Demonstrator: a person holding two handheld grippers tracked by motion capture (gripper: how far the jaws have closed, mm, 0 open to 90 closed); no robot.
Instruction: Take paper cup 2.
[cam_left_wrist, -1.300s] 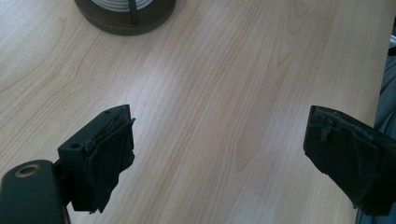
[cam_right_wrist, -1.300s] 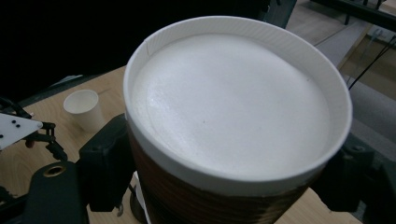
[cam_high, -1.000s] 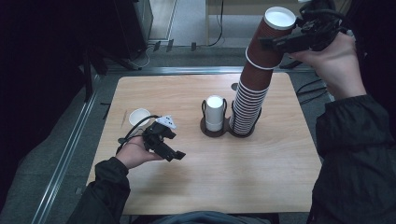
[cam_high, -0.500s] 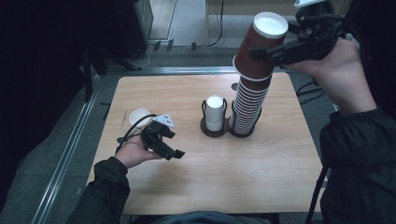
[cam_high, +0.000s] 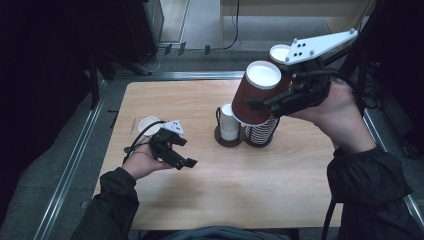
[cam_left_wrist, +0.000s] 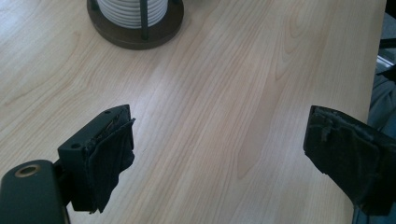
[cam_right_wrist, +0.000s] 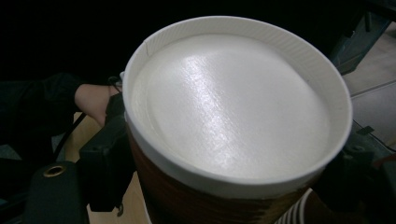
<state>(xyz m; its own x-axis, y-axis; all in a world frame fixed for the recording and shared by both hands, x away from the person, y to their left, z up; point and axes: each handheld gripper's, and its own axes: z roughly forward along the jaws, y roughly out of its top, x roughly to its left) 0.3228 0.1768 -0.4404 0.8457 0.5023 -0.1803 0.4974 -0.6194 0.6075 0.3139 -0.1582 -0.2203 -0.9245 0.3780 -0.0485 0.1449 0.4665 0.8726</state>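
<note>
Two hand-held grippers over a pale wooden table (cam_high: 300, 200), one loaded, one idle. Toward the far edge, right of centre: a tall stack of upturned brown paper cups (cam_high: 261, 134), touching a dark round holder (cam_high: 220, 136) of smaller white cups (cam_high: 229, 122) on its left.

Above that stack and apart from it, tipped toward the near edge with its white base facing up: a single brown cup (cam_high: 250, 112), pinched across its side wall by the right gripper (cam_high: 260, 102). Jaws clamped on either flank of the cup in the right gripper view, with the white base (cam_right_wrist: 233, 107) close to the lens.

Near the left edge, low over bare wood: the left gripper (cam_high: 187, 162), jaws wide apart with nothing between them (cam_left_wrist: 219, 158), pointed toward the holder's base (cam_left_wrist: 140, 37). Just beyond it, closer to the far left corner, a small white round piece (cam_high: 148, 124), too small to say whether lid or cup.

Step in hand, by the look of it: one cup taken off the top of the stack and held in the air. Next move, likely: bring the cup down toward the open middle of the table, keeping the squeeze light enough not to crush the paper wall, then either set it down or pass it to the waiting open jaws on the left.
</note>
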